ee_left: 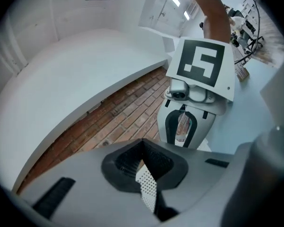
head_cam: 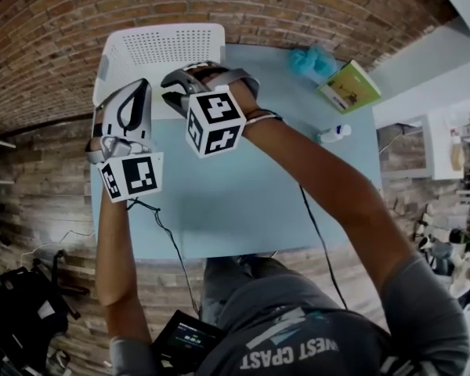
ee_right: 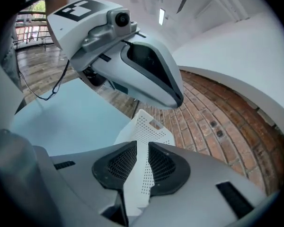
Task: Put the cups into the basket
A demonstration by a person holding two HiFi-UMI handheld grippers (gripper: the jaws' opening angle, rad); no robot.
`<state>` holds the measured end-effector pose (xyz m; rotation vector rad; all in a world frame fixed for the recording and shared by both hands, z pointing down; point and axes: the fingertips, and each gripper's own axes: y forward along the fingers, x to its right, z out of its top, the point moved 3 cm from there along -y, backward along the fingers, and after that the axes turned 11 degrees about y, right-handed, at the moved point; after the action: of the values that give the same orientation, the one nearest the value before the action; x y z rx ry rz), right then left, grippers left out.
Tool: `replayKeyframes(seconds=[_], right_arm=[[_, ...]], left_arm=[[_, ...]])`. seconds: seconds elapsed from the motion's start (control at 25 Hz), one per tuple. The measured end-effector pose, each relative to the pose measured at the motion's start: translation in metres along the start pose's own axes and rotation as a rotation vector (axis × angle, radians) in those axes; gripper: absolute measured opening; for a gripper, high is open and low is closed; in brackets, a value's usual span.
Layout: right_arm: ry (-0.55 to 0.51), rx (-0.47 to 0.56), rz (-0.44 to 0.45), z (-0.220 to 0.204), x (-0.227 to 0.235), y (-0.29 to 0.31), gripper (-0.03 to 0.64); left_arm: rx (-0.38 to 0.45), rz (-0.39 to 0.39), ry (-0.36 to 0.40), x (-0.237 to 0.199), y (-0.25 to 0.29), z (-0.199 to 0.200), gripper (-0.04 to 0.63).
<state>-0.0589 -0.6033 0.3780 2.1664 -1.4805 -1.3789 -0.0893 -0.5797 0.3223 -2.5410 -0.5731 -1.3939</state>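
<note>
Right gripper (ee_right: 141, 167) and left gripper (ee_left: 143, 167) both clamped on the white perforated plastic basket (head_cam: 164, 30).
Its thin walls run edge-on between each gripper's jaws, at the pale blue tabletop's (head_cam: 243, 202) far left corner; no cups visible.

Red-brown brick floor (head_cam: 47, 37) all around. Light blue table (head_cam: 243, 202) in the middle, white wall (head_cam: 435, 49) upper right. Cluttered white shelf unit (head_cam: 446, 143) at right edge, black bag (head_cam: 19, 312) on the floor lower left. Strip ceiling light (ee_right: 161, 16) lit overhead.
</note>
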Motion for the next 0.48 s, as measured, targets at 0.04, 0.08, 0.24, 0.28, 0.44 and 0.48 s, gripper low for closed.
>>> replayKeyframes(seconds=[0.04,0.08,0.24,0.28,0.44,0.48], right_arm=[[0.003,0.01,-0.009,0.003,-0.004,-0.012,0.084],[0.008,0.021,-0.017,0.007,-0.007,-0.025,0.074],[0.037,0.08,-0.053,0.025,-0.022,-0.082,0.014],[0.047,0.095,-0.063,0.029,-0.025,-0.097,0.014],[0.085,0.15,-0.101,0.046,-0.042,-0.154,0.014],[0.094,0.164,-0.108,0.05,-0.046,-0.167,0.014]], left_arm=[[0.006,-0.002,0.003,0.0,-0.005,0.009,0.0],[0.013,-0.003,0.006,0.0,-0.009,0.018,0.0],[0.036,-0.017,0.029,-0.004,-0.029,0.059,0.001],[0.042,-0.022,0.038,-0.006,-0.033,0.07,0.0],[0.091,-0.043,0.024,0.0,-0.057,0.108,0.0],[0.103,-0.047,0.013,0.002,-0.062,0.117,0.002]])
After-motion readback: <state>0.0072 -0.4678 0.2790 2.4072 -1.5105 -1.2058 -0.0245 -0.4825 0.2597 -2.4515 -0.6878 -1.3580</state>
